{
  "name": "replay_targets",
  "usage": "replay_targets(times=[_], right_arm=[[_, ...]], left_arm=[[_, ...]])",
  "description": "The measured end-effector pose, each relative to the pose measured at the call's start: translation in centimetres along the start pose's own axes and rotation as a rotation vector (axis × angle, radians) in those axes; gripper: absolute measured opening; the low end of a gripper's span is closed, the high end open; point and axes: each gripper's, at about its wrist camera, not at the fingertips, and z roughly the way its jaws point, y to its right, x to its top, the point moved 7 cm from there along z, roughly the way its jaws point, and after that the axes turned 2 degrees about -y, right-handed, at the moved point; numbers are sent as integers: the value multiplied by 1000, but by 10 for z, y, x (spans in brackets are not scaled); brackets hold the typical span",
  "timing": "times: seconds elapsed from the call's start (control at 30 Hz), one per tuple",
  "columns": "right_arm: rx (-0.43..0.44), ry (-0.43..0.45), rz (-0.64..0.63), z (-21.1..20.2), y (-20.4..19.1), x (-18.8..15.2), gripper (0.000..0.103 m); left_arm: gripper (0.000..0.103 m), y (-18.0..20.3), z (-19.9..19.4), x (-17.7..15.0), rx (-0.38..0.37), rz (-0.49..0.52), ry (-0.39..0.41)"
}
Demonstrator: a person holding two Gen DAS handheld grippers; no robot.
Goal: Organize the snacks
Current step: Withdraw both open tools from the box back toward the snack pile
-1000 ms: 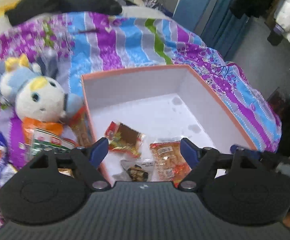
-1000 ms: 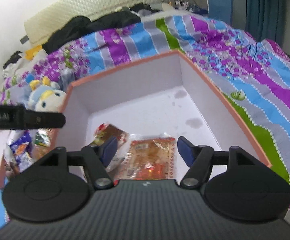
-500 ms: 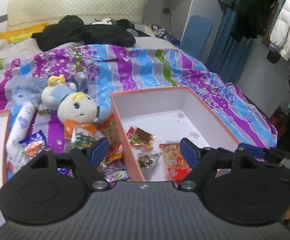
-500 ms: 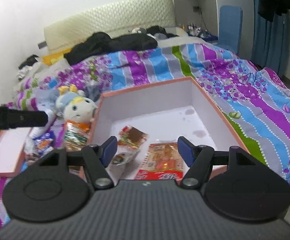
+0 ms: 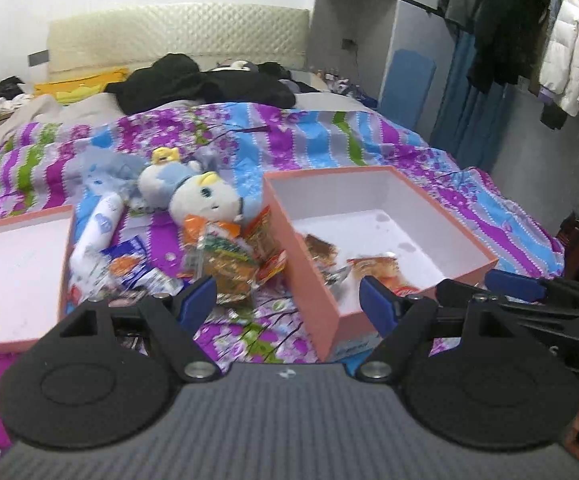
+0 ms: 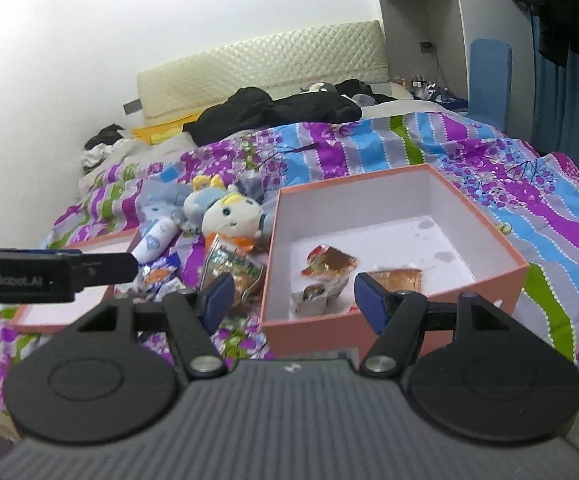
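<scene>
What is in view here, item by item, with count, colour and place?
box: one, pink outside, white inside, on the bed.
snack packets in box: three, red, orange and clear, near end.
loose snack packets: several, mixed colours, left of the box.
box lid: one, pink and white, far left.
plush toy: one, white and blue, behind the loose packets.
bedspread: one, striped purple, blue, green.
left gripper: black, blue pads, open, empty.
right gripper: same, open, empty.
</scene>
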Motion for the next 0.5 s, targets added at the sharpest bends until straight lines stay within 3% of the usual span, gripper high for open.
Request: replay_targets(times=[0.37, 0.5], right_arm=[[108, -59, -46, 10, -49, -46, 69], [120, -70, -51, 25, -62, -45, 69]], left_arm=[[82, -50, -6, -58, 71, -109, -49], [82, -70, 8, -59, 94, -133, -67]])
